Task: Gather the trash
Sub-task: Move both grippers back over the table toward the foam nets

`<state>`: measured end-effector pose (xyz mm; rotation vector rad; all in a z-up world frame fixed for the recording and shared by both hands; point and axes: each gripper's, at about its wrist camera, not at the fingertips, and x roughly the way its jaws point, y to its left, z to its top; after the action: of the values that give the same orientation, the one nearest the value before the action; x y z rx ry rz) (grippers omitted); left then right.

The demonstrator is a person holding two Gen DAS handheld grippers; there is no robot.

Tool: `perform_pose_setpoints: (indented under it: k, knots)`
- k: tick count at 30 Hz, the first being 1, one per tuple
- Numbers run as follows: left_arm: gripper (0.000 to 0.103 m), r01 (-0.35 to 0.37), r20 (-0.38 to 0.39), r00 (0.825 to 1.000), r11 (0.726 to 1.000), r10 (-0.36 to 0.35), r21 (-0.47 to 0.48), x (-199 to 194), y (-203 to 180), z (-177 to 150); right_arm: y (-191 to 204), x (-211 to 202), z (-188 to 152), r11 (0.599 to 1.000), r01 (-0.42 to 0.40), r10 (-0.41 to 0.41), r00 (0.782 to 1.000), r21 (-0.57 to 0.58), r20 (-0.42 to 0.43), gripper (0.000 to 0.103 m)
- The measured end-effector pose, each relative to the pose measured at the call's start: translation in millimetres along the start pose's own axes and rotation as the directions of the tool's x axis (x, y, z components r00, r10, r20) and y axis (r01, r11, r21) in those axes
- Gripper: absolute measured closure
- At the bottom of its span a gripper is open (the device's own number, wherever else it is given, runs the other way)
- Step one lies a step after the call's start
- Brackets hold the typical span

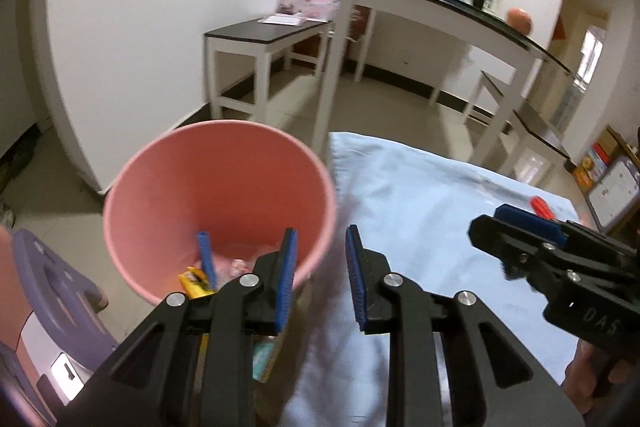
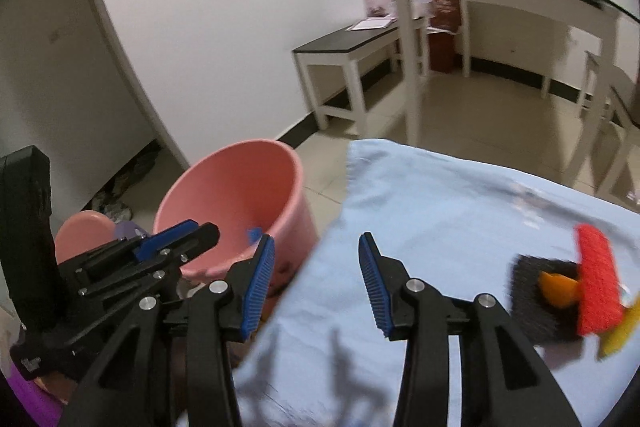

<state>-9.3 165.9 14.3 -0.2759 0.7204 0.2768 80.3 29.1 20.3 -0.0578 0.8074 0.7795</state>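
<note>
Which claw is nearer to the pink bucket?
Left. The left claw is open with one finger over the pink bucket rim. The right claw, also open, is over the blue cloth, farther away.

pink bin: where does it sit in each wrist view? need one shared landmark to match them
Left wrist: pink bin is left of centre, mouth facing the camera, trash visible at the bottom, just beyond the left tongs.
Right wrist: pink bin is lower left of centre, seen more from the side, behind the left finger of the right tongs.
Shared landmark: the light blue cloth, its left edge beside the bin.
</note>
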Motion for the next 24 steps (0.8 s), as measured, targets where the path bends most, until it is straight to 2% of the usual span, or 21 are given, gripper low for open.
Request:
perform_pose_setpoints:
  k: [7, 12, 16, 20, 24]
  knots:
    - [0.078, 0.082, -0.019, 0.997, 0.994, -0.081, 0.069, 0.2, -47.4, -4.3, -67.0, -58.2, -29.2, 0.989, 0.104, -0.109, 0.993, 0.102, 0.044, 0.060]
    - [0.078, 0.137, -0.032, 0.990, 0.982, -0.134, 0.129, 2.2, -82.0, -6.4, -117.3, -97.7, -53.4, 0.965, 0.203, -0.218, 0.973, 0.163, 0.079, 0.055]
    - [0.078, 0.185, -0.052, 0.983, 0.967, -0.179, 0.173, 6.7, -112.9, -6.7, -159.3, -115.0, -73.0, 0.937, 0.269, -0.291, 0.954, 0.222, 0.073, 0.052]
    - [0.078, 0.249, -0.090, 0.968, 0.947, -0.235, 0.204, 15.5, -147.1, -6.0, -194.5, -116.0, -88.3, 0.912, 0.283, -0.310, 0.950, 0.296, 0.048, 0.049]
    - [0.078, 0.303, -0.128, 0.951, 0.925, -0.280, 0.228, 25.2, -177.5, -5.4, -217.5, -112.0, -97.5, 0.904, 0.271, -0.298, 0.954, 0.330, 0.033, 0.045]
